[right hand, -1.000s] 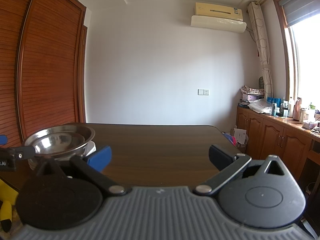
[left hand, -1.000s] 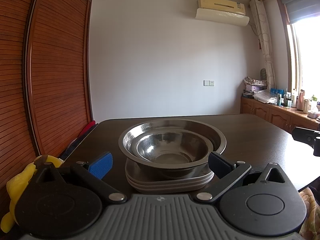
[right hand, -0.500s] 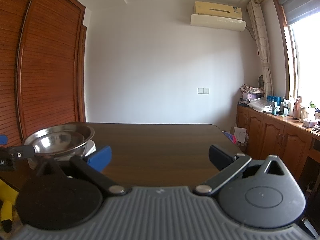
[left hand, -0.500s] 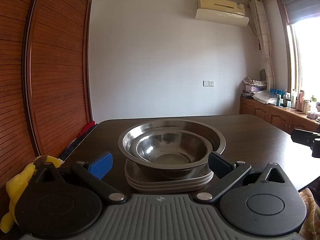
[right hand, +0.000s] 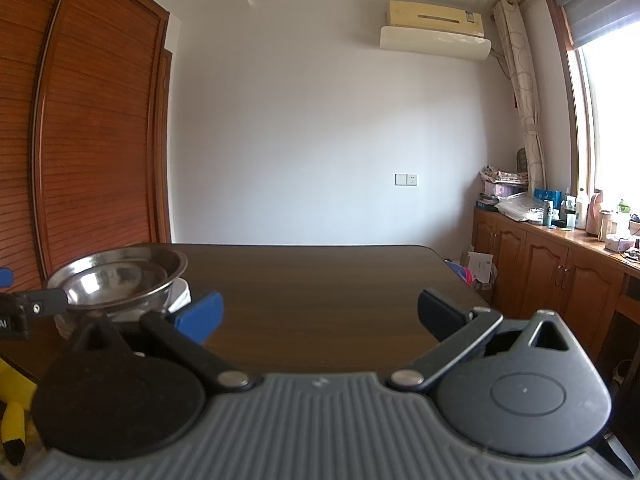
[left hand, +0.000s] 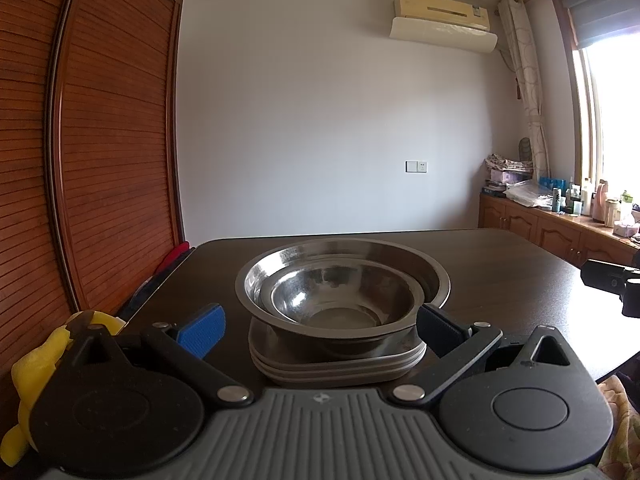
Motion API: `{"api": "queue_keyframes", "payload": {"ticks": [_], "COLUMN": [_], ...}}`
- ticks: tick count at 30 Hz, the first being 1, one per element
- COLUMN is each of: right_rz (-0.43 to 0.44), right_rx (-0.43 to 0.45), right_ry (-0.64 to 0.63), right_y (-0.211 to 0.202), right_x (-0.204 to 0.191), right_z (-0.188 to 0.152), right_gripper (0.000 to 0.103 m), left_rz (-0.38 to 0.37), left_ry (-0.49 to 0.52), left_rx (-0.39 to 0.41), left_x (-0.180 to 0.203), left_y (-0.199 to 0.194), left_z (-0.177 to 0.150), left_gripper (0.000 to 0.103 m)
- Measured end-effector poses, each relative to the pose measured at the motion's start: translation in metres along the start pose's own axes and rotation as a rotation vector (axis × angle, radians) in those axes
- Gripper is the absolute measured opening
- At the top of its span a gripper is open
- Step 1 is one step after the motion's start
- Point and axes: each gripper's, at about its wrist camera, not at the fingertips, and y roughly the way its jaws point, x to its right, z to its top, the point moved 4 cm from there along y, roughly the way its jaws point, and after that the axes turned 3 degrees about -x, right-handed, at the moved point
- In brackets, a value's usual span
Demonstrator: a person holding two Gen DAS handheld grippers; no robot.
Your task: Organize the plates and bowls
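Left gripper (left hand: 320,326) jaws spread wide, holding nothing, straddling the dish stack at 12 o'clock. Small steel bowl (left hand: 340,298) nests in big steel bowl (left hand: 434,276), both on stacked plates (left hand: 336,366) on the dark worktop (left hand: 500,264). Right gripper (right hand: 320,314) also wide apart, empty, over bare worktop; stack at its 10 o'clock.

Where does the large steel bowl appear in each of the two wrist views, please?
Left wrist view: the large steel bowl sits centre frame, on the stacked plates, between the open fingers.
Right wrist view: it is at the left edge, left of the open fingers.
Shared landmark: the air conditioner high on the far wall.
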Motion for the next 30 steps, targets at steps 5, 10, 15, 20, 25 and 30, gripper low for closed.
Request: {"api": "queue_keyframes", "payload": {"ticks": [5,10,15,20,25,30], "right_rz": [0.0,0.002,0.001,0.002,0.001,0.001], "right_rx": [-0.001,-0.001,0.001,0.0,0.0,0.0], "right_ry": [0.002,0.003,0.005,0.006,0.006,0.005], "right_y": [0.0001,0.0,-0.0002,0.0002,-0.0001,0.0001], "right_x": [0.0008,0.001,0.0015,0.0015,0.001,0.0011], "right_z": [-0.0005,-0.0006,-0.0007,-0.0011,-0.0012,-0.0011], "right_gripper": [0.103,0.103,0.103,0.103,0.103,0.103], "left_rz": [0.0,-0.001,0.0,-0.002,0.0,0.0], "left_ry": [0.0,0.002,0.004,0.003,0.003,0.003], "left_rx": [-0.001,-0.003,-0.006,-0.005,-0.007,-0.005], "left_x": [0.0,-0.0006,0.0002,0.0004,-0.0002,-0.0009], "left_y": [0.0001,0.001,0.0024,0.0026,0.0036,0.004], "left_z": [-0.0001,-0.0001,-0.0008,-0.0009,-0.0009,-0.0007], "left_gripper": [0.103,0.103,0.103,0.103,0.103,0.103]}}
